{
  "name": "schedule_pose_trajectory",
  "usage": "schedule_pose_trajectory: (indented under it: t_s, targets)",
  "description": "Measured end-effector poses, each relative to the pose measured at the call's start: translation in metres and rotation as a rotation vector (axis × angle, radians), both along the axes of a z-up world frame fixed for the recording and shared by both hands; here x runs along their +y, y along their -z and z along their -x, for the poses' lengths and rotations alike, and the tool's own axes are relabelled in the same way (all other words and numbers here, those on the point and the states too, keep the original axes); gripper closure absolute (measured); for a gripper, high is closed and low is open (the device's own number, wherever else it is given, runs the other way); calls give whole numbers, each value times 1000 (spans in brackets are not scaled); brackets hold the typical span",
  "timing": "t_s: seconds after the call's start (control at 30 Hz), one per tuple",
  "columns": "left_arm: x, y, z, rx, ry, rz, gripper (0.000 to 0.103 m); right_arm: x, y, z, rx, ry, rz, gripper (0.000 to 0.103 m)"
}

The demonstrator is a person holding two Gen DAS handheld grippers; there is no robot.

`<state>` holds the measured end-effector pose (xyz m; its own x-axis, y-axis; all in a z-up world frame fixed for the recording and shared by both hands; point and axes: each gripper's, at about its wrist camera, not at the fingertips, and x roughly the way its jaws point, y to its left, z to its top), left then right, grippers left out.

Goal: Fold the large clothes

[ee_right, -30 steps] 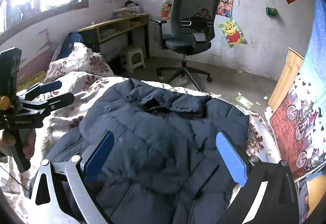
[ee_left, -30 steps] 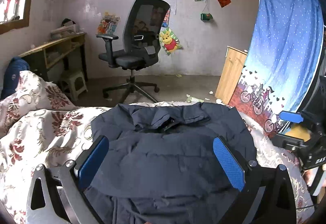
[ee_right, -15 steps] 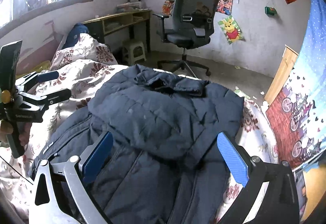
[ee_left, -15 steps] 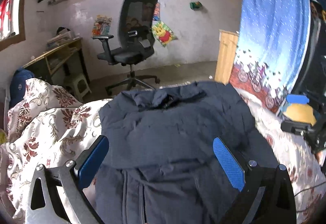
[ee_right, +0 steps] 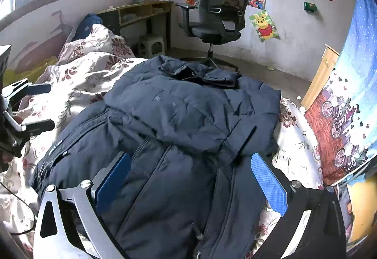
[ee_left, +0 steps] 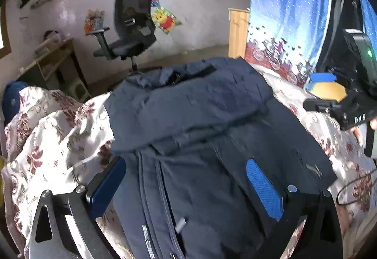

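A large navy padded jacket lies on the floral bedspread, collar at the far end, its sleeves folded across the chest; it also shows in the right wrist view. My left gripper is open and empty, hovering above the jacket's lower front. My right gripper is open and empty above the jacket's lower front too. The right gripper shows at the right edge of the left wrist view, and the left gripper at the left edge of the right wrist view.
The floral bedspread covers the bed. A black office chair, a wooden desk and a small stool stand beyond it. A blue curtain hangs at the right. A black cable lies on the bed.
Both grippers have drawn back and up from the jacket, still open. More of the jacket's lower front and zipper now shows.
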<state>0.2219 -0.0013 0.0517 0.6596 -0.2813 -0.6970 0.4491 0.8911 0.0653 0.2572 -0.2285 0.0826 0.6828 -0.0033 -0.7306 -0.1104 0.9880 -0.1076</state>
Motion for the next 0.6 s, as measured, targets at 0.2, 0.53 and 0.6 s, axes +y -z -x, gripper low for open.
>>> schedule_pose_trajectory:
  t_s: [0.2, 0.53, 0.6]
  targets:
    - [2, 18, 35, 16, 69, -37, 0, 7, 18, 30, 36, -9, 19, 2]
    - [-3, 67, 78, 133, 164, -106, 0, 9, 65, 78, 161, -50, 64, 2]
    - [-5, 80, 86, 158, 185, -142, 0, 11, 74, 86, 186, -81, 87, 2]
